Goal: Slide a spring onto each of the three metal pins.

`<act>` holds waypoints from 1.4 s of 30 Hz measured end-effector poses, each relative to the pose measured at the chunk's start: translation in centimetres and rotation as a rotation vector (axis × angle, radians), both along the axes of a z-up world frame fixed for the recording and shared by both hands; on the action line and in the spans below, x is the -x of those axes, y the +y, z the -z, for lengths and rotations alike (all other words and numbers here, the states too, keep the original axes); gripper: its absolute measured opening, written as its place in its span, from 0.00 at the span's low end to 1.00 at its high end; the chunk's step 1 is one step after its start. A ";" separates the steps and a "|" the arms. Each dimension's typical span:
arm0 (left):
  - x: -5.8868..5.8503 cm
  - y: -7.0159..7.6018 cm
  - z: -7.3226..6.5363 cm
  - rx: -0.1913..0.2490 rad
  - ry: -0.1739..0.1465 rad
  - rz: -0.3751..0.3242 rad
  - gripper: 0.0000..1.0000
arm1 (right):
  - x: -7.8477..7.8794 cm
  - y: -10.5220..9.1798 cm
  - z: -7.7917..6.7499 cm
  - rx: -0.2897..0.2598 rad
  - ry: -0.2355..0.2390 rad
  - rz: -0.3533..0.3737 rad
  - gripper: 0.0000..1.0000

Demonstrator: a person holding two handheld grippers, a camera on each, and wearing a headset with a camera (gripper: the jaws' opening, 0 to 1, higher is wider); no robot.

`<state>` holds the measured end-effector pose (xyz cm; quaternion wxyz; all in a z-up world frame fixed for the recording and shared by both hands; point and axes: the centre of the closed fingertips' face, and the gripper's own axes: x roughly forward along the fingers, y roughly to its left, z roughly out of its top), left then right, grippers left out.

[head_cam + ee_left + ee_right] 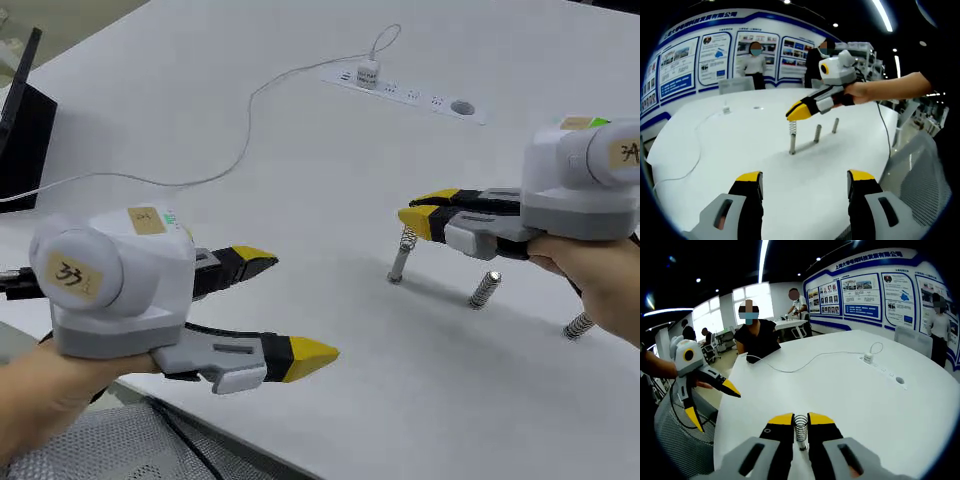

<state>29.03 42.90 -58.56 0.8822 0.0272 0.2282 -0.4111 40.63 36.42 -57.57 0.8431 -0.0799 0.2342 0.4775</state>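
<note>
Right gripper (405, 218) is clamping a spring (409, 237) between its yellow tips, holding it on top of the left pin (398, 268) — the coil is sitting upright around the pin's upper end, with the lower shaft showing bare. The other two pins (485, 290) are standing to the right, each wearing a coil. Left gripper (285, 305) is hovering over the near-left table edge, jaws spread wide and gripping nothing. White table (300, 180) is carrying a power strip (405, 92) on the far side with a white charger (368, 72) plugged in, its cable (245, 125) trailing left. Blue-and-white display boards (715, 52) are lining the walls, ceiling light strips (762, 257) are glowing, people (756, 62) are standing by — a grey mesh chair (90, 445) is sitting at the near edge.
</note>
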 end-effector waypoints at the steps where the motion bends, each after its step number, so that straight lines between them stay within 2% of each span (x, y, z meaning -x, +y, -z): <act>1: 0.0 0.0 0.0 0.000 0.002 -0.003 0.70 | 0.1 0.2 -0.1 -0.015 0.009 -0.002 0.10; 26: -0.2 0.6 0.1 0.009 0.016 -0.027 0.69 | 1.0 -0.2 3.9 0.085 0.002 -0.019 0.11; 42: -0.1 0.4 0.1 0.014 0.021 -0.019 0.67 | 1.2 -0.4 5.7 0.132 0.010 -0.032 0.11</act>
